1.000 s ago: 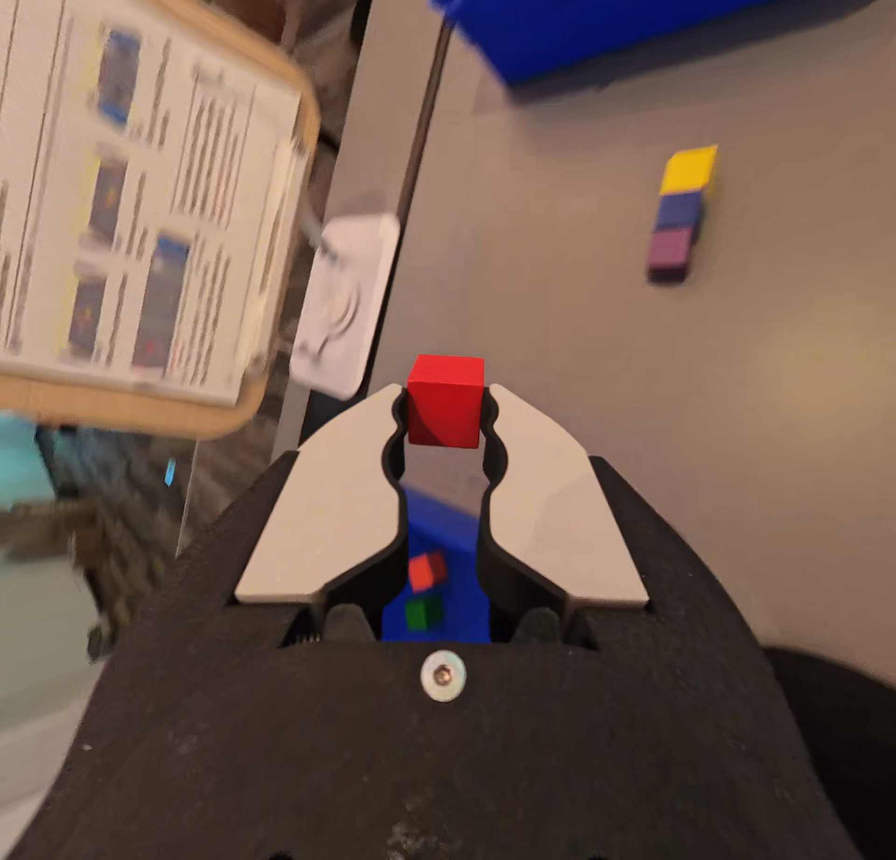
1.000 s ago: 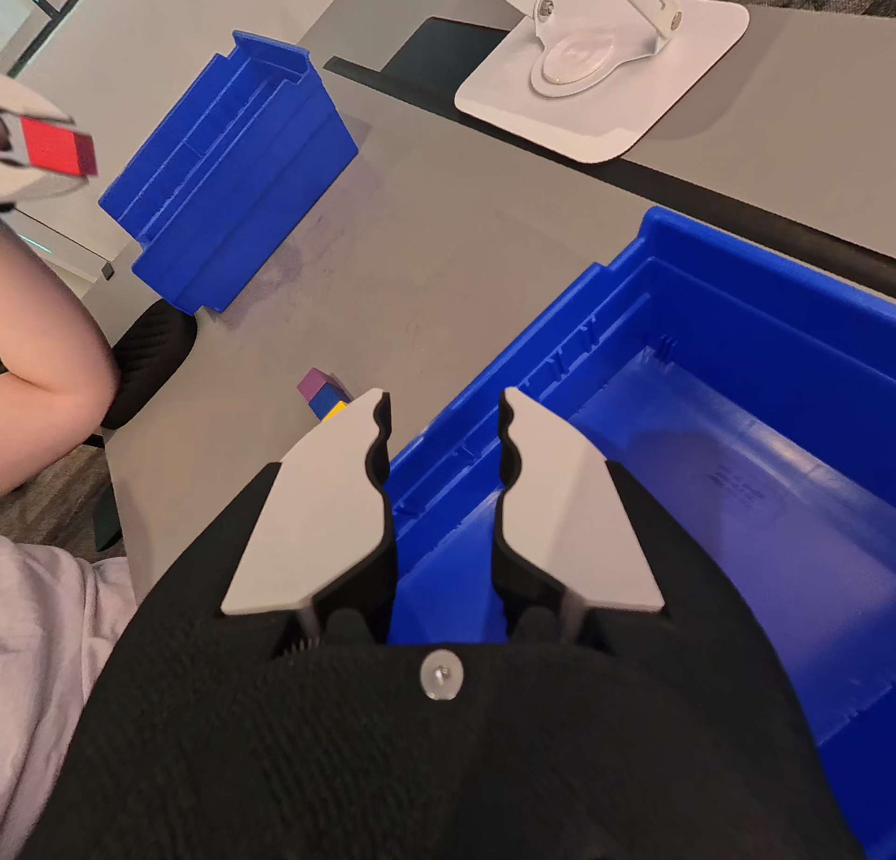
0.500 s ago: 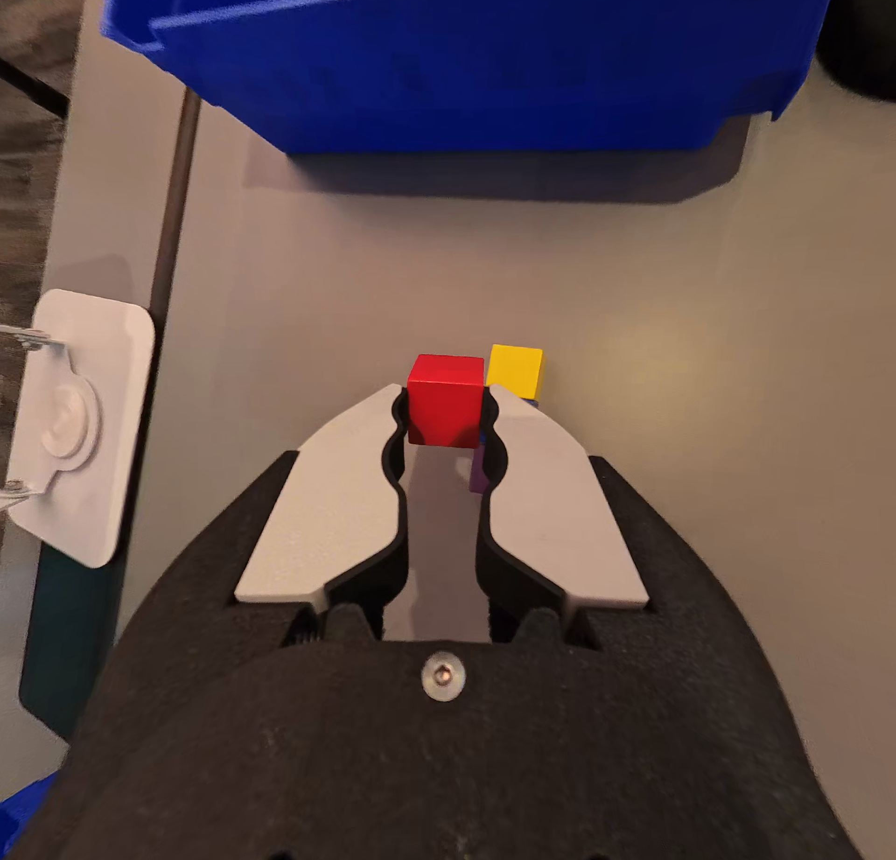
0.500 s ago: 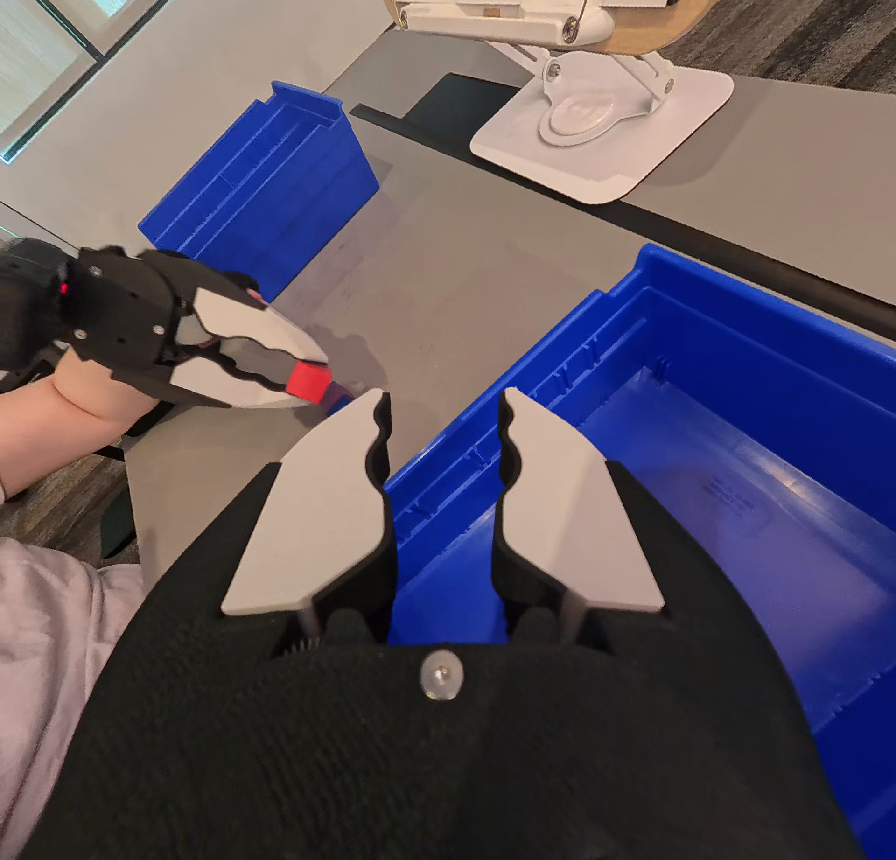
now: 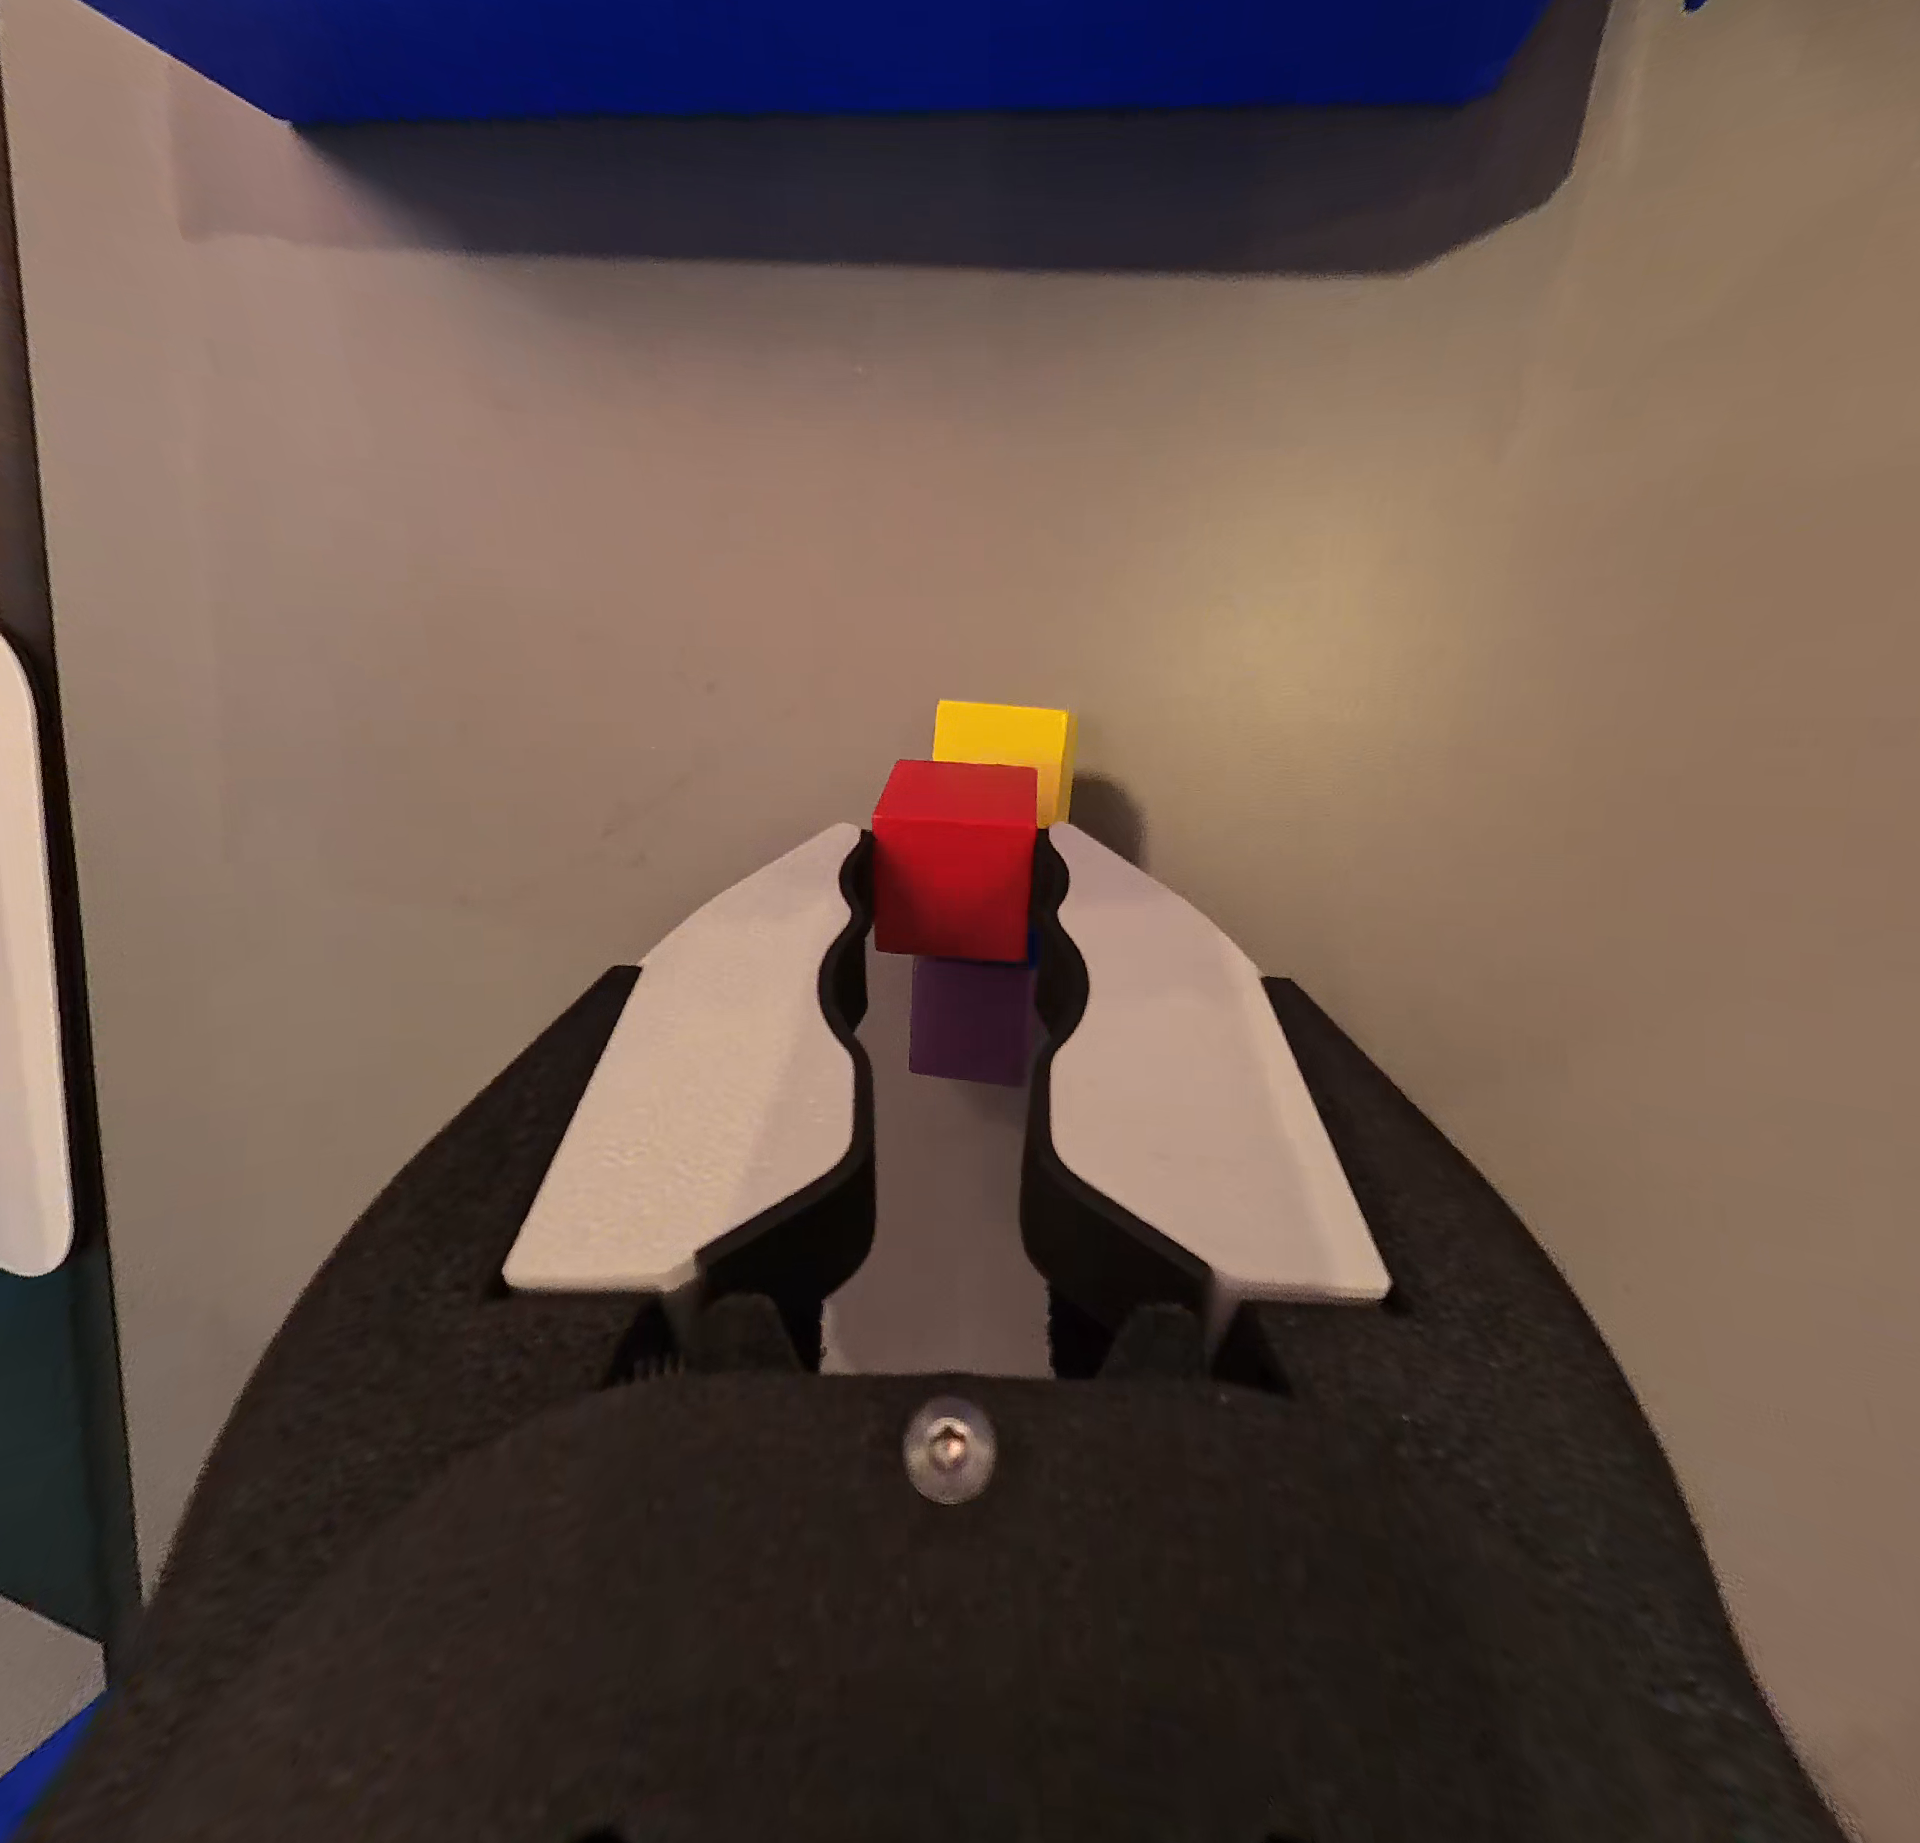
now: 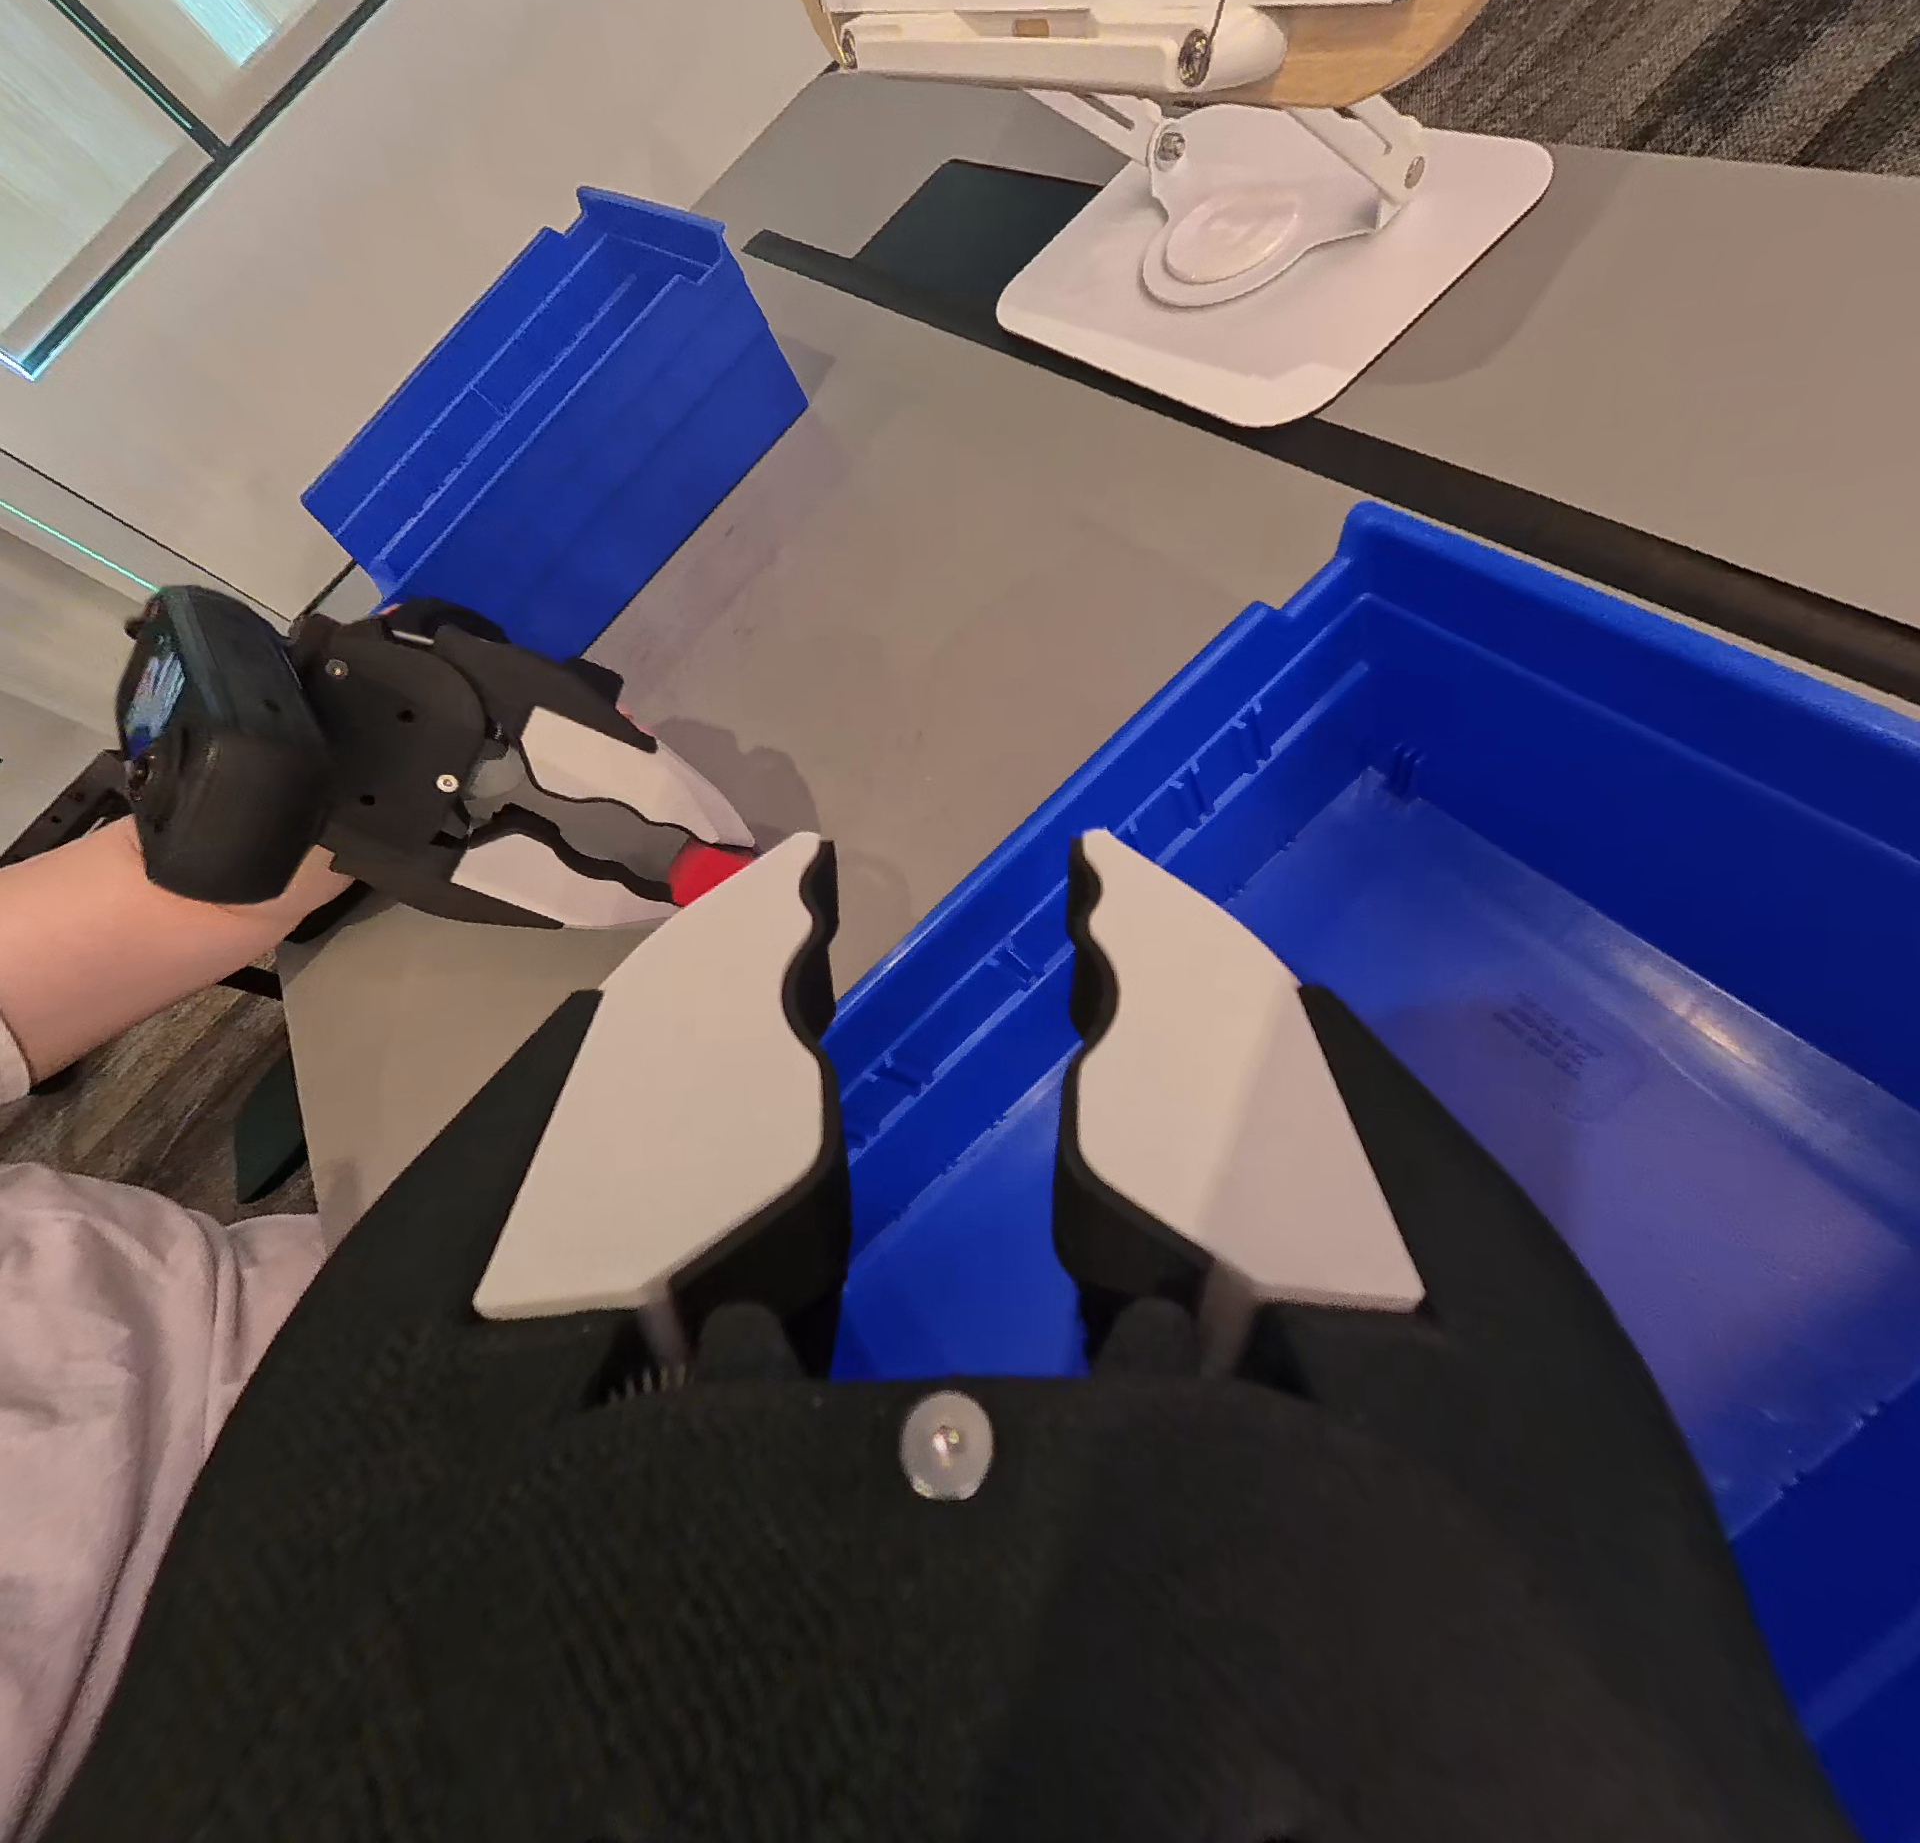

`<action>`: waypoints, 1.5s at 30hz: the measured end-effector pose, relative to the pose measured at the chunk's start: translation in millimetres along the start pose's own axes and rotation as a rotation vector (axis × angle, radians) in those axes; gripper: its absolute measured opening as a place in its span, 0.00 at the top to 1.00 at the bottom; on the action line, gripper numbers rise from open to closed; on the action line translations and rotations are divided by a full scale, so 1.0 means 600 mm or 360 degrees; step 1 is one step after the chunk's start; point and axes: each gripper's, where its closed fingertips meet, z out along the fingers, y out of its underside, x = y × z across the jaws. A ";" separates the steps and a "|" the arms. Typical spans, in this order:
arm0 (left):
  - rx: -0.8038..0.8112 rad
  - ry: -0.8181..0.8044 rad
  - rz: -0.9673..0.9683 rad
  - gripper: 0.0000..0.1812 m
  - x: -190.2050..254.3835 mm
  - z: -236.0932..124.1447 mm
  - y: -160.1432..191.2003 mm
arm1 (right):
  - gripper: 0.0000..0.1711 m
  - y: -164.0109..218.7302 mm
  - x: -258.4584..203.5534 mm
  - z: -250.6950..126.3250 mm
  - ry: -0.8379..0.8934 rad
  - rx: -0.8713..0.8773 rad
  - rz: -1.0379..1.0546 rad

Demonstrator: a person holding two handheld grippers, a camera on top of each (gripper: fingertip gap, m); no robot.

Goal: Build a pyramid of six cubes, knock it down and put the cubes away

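My left gripper (image 5: 954, 848) is shut on a red cube (image 5: 954, 858) and holds it just over a row of cubes on the grey table. A yellow cube (image 5: 1013, 744) shows beyond it and a purple cube (image 5: 968, 1019) below it; the middle cube of the row is almost hidden, only a blue sliver shows. In the right wrist view the left gripper (image 6: 717, 874) is low over the table with the red cube (image 6: 704, 871) at its tips. My right gripper (image 6: 951, 884) is open and empty above the near blue bin (image 6: 1351, 588); the stretch of the bin's floor in view is bare.
A second blue bin (image 6: 561, 422) stands at the far left of the table; its wall (image 5: 831, 17) fills the top of the left wrist view. A white stand (image 6: 1278, 266) with a wooden board stands behind the table. A person's forearm (image 6: 94, 931) holds the left gripper. The left gripper's tips are roughly 20 cm from the right gripper's.
My left gripper has swung from the near bin toward the cube row and come down with the red cube right above it. My right gripper has stayed open over the bin.
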 end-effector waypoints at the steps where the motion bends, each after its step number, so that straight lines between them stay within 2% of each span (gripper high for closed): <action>1: 0.0000 0.0004 0.0001 0.84 0.001 0.000 0.000 | 0.75 0.000 0.002 0.000 0.0006 0.0000 0.0003; 45: -0.0053 0.0034 0.0007 0.84 0.006 0.000 0.003 | 0.75 0.003 0.006 0.006 -0.0007 -0.0015 0.0026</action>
